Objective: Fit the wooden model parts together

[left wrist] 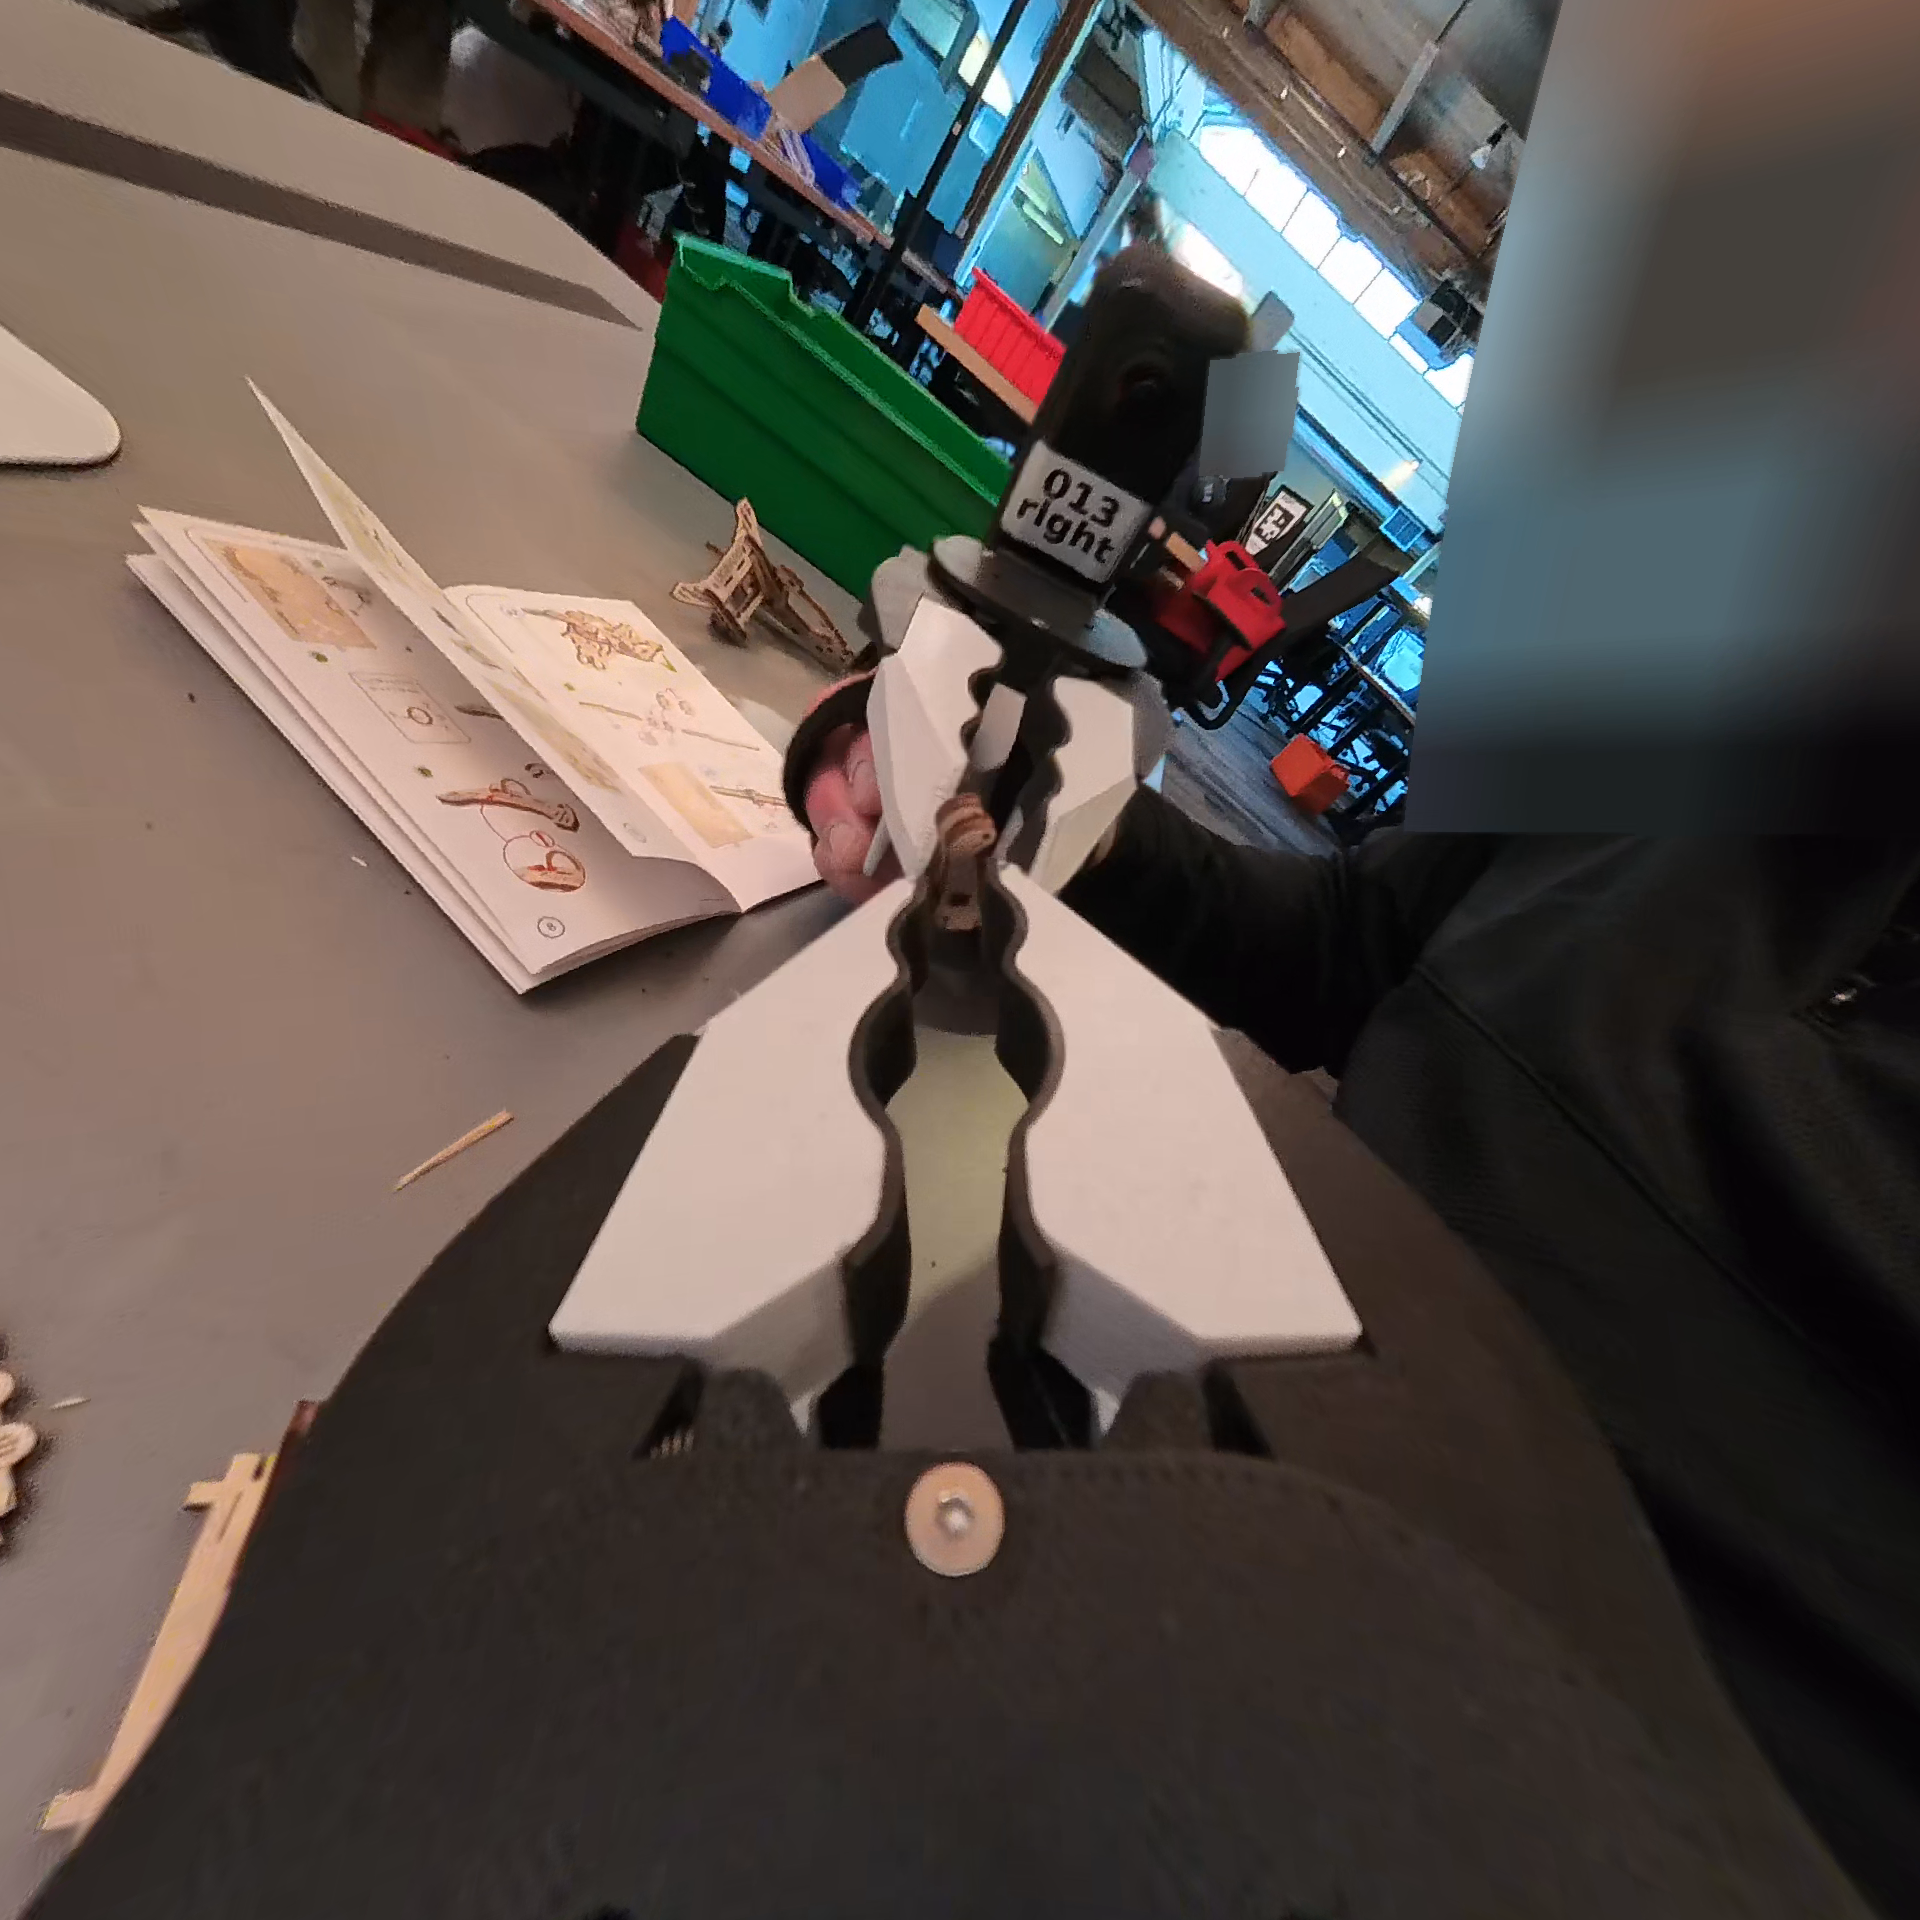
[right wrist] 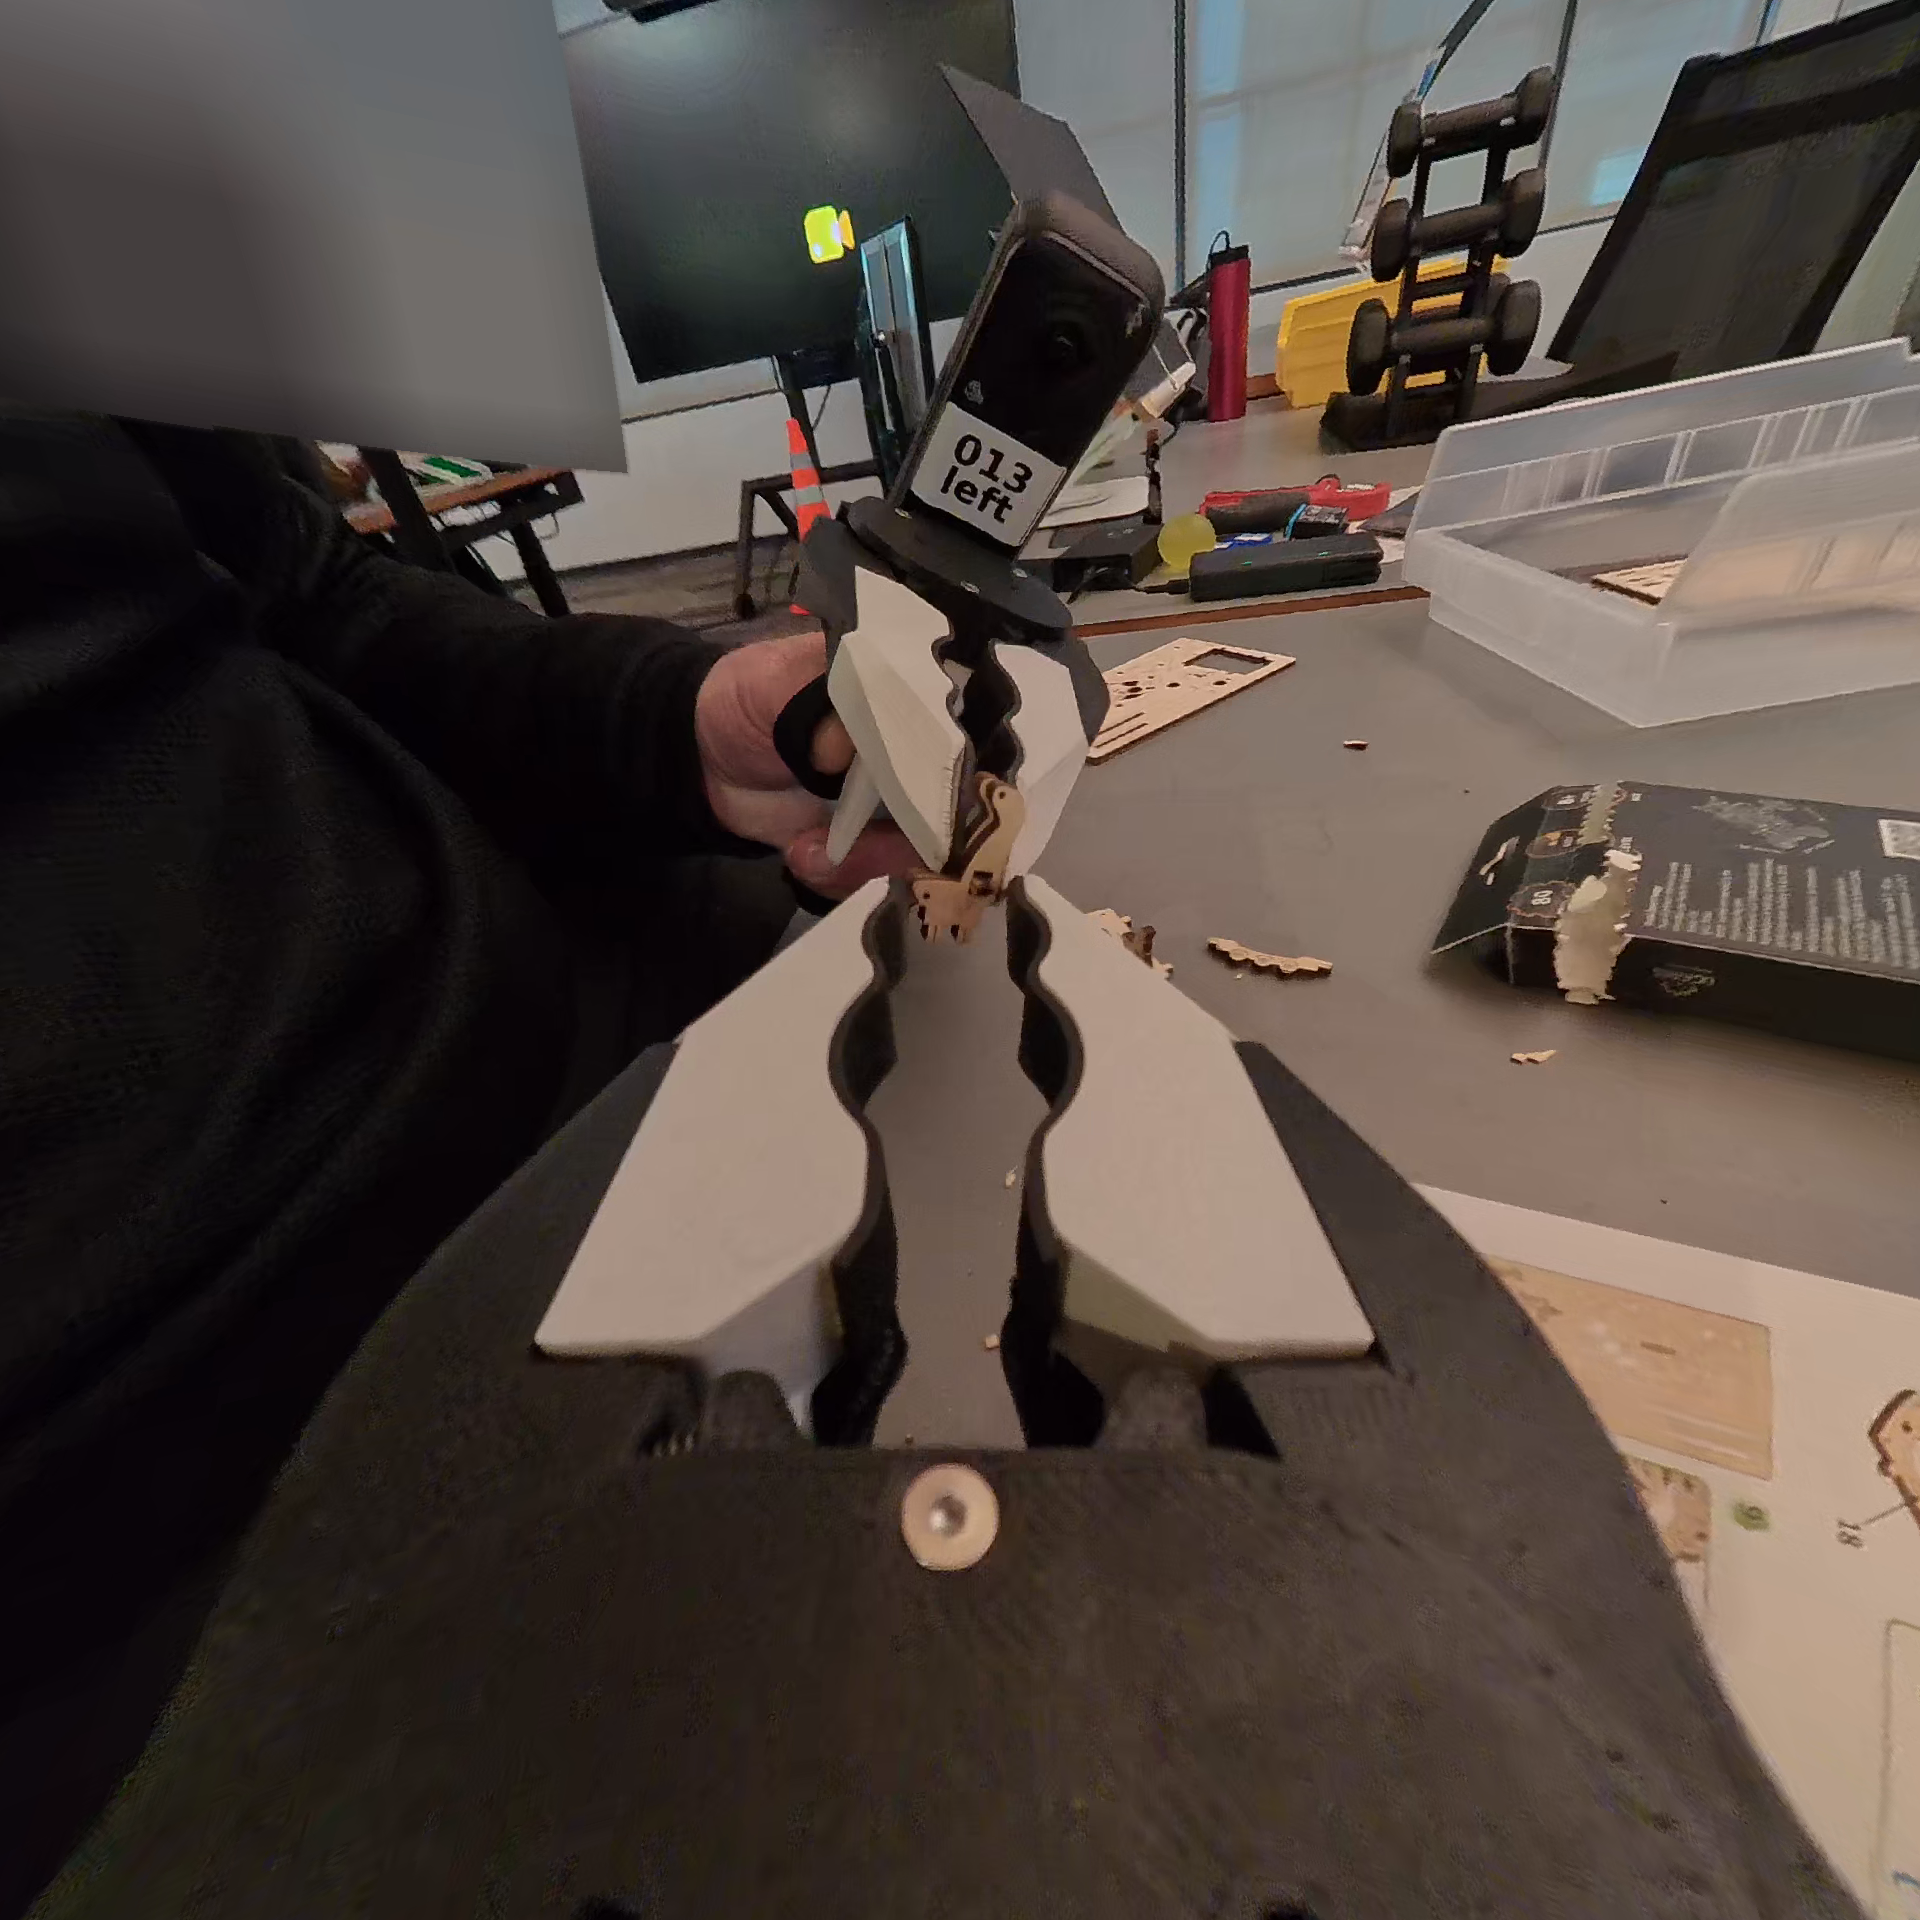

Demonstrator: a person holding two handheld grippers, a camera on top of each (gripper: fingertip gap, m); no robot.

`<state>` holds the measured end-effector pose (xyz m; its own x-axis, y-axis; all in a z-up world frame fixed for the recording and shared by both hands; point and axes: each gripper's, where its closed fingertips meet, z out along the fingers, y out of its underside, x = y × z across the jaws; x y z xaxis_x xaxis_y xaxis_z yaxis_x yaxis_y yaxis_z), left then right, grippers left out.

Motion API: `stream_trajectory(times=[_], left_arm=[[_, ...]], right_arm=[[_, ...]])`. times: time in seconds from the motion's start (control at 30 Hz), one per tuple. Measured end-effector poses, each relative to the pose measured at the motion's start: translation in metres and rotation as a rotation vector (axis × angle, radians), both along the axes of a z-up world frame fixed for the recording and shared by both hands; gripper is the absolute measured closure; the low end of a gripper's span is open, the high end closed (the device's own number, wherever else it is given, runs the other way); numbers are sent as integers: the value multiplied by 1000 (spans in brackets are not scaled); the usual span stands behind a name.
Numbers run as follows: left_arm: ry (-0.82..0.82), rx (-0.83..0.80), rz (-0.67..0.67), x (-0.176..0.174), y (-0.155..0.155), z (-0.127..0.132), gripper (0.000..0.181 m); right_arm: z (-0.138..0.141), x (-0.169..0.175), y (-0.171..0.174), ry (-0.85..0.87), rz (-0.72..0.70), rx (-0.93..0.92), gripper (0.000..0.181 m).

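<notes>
Two handheld grippers, left gripper (left wrist: 956, 894) and right gripper (right wrist: 956, 894), are each clamping a small wooden piece (right wrist: 971, 862) tip-to-tip, mid-fitting; next likely needs careful aligned pressing.

Daylight is entering through the windows (left wrist: 1340, 260) behind the green bin (left wrist: 800, 416), blowing out there. Wide-angle distortion is bending edges; foreground housings are blurring softly.
</notes>
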<state>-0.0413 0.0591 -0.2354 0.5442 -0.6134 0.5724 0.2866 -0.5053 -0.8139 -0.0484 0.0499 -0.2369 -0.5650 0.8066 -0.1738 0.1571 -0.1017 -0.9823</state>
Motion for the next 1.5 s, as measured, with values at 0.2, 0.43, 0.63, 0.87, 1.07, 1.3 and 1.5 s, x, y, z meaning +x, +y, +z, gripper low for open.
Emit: stream_trajectory(times=[0.2,0.43,0.63,0.87,1.07,1.3,1.5], left_arm=[[55,28,-9,0,-2,3,175],[80,33,-11,-1,-2,5,175],[153,54,-20,-1,-3,6,176],[193,87,-19,-10,-6,11,175],[167,72,-46,-2,-6,9,175],[190,79,-64,2,-5,9,175],[229,105,-83,3,-7,9,175]], right_arm=[[3,0,-1,-1,23,-57,169],[6,0,-1,4,26,-94,170],[7,0,-2,-7,45,-146,170],[21,5,7,44,64,-277,181],[14,0,2,4,72,-218,152],[12,1,-4,-6,94,-210,164],[13,4,-5,-8,118,-230,169]])
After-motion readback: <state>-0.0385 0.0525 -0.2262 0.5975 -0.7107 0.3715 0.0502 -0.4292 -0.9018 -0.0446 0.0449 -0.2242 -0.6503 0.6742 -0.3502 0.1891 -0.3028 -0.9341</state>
